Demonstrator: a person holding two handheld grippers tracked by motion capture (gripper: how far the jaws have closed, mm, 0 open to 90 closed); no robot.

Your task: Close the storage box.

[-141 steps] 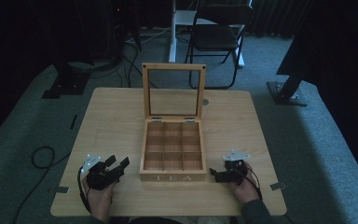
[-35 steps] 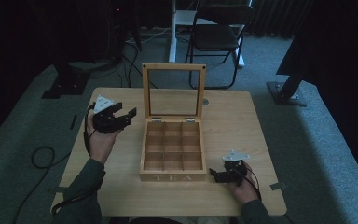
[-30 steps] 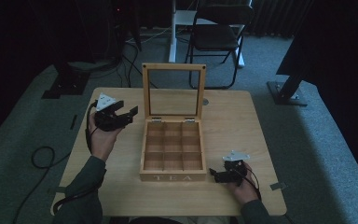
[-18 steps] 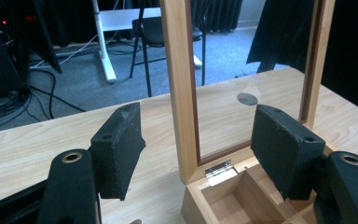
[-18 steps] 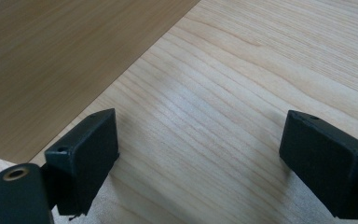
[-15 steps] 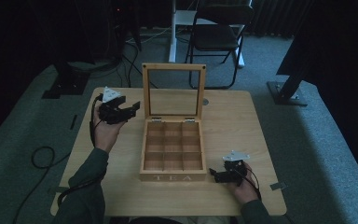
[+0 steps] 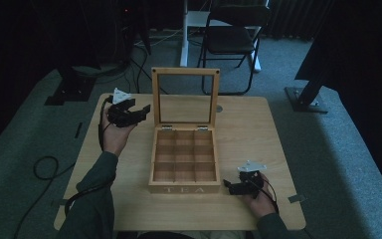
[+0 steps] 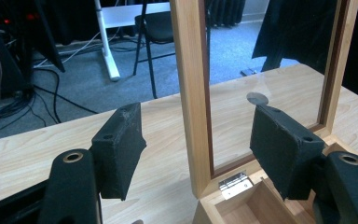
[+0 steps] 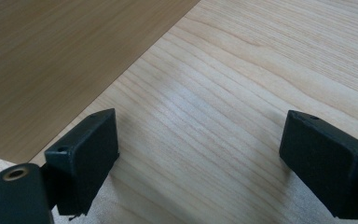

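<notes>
The left gripper (image 7: 140, 110) has its fingers (image 8: 119, 149) spread wide, one on each side of the left post of the lid (image 8: 192, 93), without pressing on it; the post stands in the gap, nearer the camera's right finger in the left gripper view, and nothing is clamped. The left hand (image 7: 113, 134) holds that gripper raised at the far left of the tea box (image 7: 184, 162), pointing across toward the lid, with the green-sleeved forearm (image 7: 92, 191) reaching up from the near edge. The right gripper (image 7: 231, 186) has its fingers (image 9: 84, 154) parted as well, with bare wood between them; the right hand (image 7: 256, 191) rests it low on the tabletop (image 7: 248, 129), just beside the box's near right corner and pointing at it.

The tea box sits in the middle of the pale wooden tabletop, its glazed lid upright on two metal hinges (image 8: 235, 183), its inner compartments open to view and the word TEA on its front wall. Through the pane a small round grey disc (image 8: 256, 98) shows on the tabletop behind. Around the table lies grey-green carpet with loose cables (image 7: 45, 167); a folding chair (image 7: 231, 42) and a white stand leg (image 7: 184, 35) are behind.

The room beyond is dark and hard to read. In the right gripper view the box appears as a brown wall cut off at the upper left. Whether the compartments hold anything small is unclear in the dim high view.
</notes>
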